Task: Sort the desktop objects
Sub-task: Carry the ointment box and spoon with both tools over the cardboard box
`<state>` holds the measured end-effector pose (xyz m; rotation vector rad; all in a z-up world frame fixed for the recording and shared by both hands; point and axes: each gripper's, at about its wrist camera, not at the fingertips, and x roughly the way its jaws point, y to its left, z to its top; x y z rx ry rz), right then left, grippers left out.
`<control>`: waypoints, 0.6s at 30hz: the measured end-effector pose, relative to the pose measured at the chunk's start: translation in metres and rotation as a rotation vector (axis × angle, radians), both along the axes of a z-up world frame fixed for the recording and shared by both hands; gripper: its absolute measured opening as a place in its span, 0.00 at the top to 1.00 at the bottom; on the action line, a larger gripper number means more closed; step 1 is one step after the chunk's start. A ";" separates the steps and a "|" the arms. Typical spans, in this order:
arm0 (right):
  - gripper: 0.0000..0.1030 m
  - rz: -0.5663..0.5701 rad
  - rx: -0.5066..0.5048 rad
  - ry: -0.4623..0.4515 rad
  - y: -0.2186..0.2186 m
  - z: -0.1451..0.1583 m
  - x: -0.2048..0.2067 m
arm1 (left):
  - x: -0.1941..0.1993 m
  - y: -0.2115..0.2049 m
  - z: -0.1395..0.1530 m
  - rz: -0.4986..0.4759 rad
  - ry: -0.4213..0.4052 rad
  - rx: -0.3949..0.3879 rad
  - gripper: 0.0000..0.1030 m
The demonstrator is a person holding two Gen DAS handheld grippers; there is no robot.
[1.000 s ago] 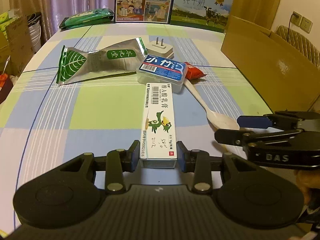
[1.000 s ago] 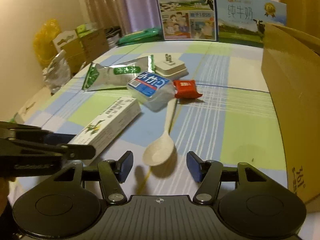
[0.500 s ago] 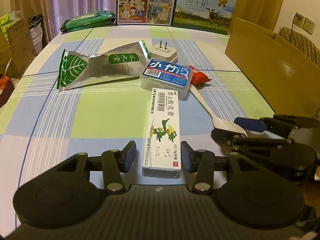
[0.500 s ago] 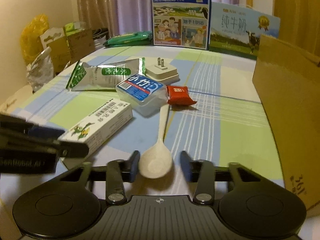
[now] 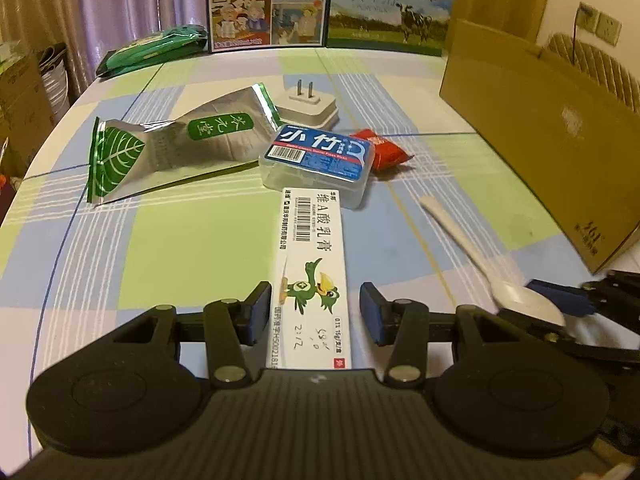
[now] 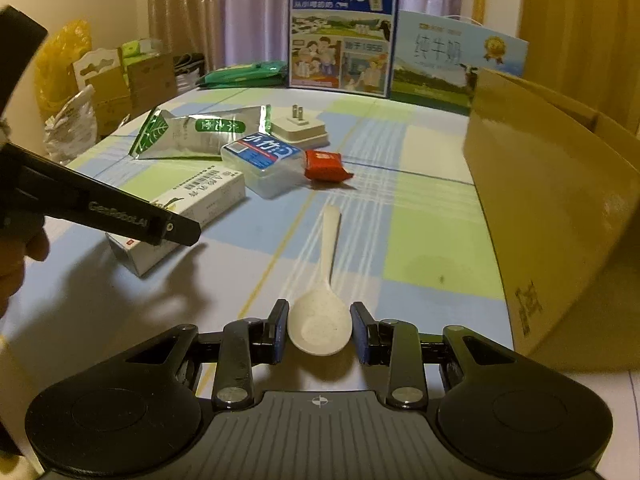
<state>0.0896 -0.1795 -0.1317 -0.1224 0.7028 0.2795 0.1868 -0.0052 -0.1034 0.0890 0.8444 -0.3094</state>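
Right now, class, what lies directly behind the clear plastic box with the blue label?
Behind the clear box sit a white plug adapter, prongs up, and a red packet whose near end the box hides. Whether either touches the box cannot be told.

This is a lived-in home, most likely a dining or living room. A table (image 5: pixel 200 240) carries a checked cloth in pale green, blue and white, the kind used for household meals. Floor-length purple curtains (image 5: pixel 120 8) hang behind it, and two milk gift cartons (image 6: pixel 344 32) stand propped at the far edge. To one side, cardboard boxes (image 6: pixel 120 80) and a yellow plastic bag (image 6: pixel 64 60) are piled on the floor. A wall socket (image 5: pixel 600 24) with a cord plugged in sits above a padded chair back (image 5: pixel 592 64). Warm, dim indoor lighting and everyday clutter such as a snack pouch (image 5: pixel 176 148) and a plug adapter (image 5: pixel 306 106) fit a domestic setting.
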 end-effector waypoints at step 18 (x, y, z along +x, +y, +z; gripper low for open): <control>0.64 -0.056 0.075 0.016 -0.003 0.002 0.000 | -0.012 -0.002 -0.003 0.012 -0.005 0.012 0.68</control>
